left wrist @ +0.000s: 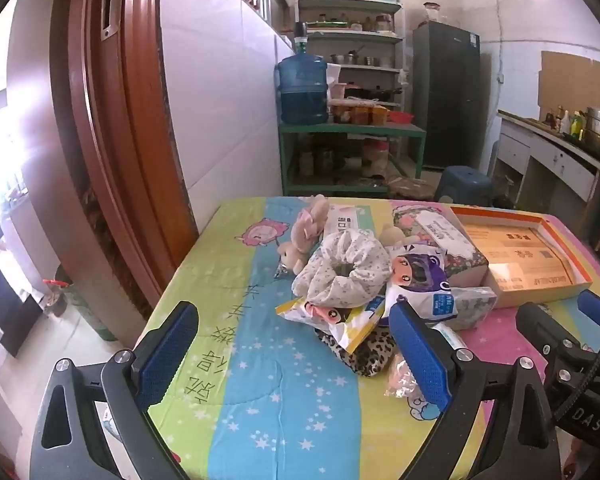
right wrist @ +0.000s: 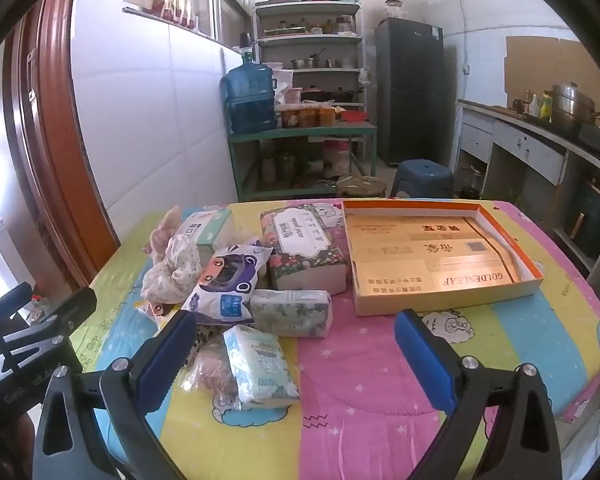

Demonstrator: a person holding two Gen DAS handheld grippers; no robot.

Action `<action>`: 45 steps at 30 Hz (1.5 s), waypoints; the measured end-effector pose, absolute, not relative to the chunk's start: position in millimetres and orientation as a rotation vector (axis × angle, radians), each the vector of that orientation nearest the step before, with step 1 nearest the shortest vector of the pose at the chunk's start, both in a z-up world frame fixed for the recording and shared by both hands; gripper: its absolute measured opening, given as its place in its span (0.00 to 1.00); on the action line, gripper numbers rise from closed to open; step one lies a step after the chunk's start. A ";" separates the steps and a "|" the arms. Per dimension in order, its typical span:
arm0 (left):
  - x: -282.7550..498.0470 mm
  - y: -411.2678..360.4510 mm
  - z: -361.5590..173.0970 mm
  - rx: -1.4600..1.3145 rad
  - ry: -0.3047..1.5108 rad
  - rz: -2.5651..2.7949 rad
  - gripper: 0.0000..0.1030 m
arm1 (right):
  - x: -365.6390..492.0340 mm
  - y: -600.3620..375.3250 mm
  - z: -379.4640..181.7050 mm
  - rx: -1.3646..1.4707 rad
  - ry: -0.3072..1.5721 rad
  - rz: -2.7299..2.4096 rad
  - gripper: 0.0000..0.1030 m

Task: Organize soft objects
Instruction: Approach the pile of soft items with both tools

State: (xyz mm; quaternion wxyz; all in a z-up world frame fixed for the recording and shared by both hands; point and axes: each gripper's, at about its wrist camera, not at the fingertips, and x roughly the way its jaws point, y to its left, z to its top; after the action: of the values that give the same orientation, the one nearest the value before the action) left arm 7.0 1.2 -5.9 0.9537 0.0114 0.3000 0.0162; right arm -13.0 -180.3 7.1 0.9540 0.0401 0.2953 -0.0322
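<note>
A heap of soft things lies on the colourful quilted table cover (left wrist: 260, 392): a plush bunny (left wrist: 306, 232), a white floral cloth ring (left wrist: 342, 272), a purple cartoon pack (right wrist: 224, 284), a yellow snack pack (left wrist: 332, 320), a leopard-print cloth (left wrist: 370, 354), a floral tissue brick (right wrist: 308, 252), small tissue packs (right wrist: 292, 312) (right wrist: 260, 364). An open, empty orange-rimmed cardboard tray (right wrist: 440, 256) sits to the right. My left gripper (left wrist: 294, 350) is open in front of the heap. My right gripper (right wrist: 296, 354) is open over the near tissue pack and holds nothing.
A green rack with a blue water jug (left wrist: 302, 88) stands behind the table, with shelves and a dark fridge (right wrist: 412, 92). A blue stool (right wrist: 422, 178) is beyond the far edge. A kitchen counter (right wrist: 540, 136) runs along the right, a brown door frame (left wrist: 112, 140) on the left.
</note>
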 end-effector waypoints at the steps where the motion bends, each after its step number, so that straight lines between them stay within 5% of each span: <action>1: 8.6 -0.7 -7.8 0.025 0.611 0.034 0.94 | -12.3 -180.7 6.7 0.083 0.601 -0.064 0.97; 45: 28.5 6.1 -22.4 0.014 0.633 0.048 0.94 | 2.8 -178.3 -0.2 0.090 0.624 -0.026 0.97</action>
State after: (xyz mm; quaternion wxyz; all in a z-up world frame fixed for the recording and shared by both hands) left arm 28.5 6.1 -22.4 0.9500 0.0070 0.3111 0.0237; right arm 2.8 -178.3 -0.2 0.9507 0.0443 0.3068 -0.0127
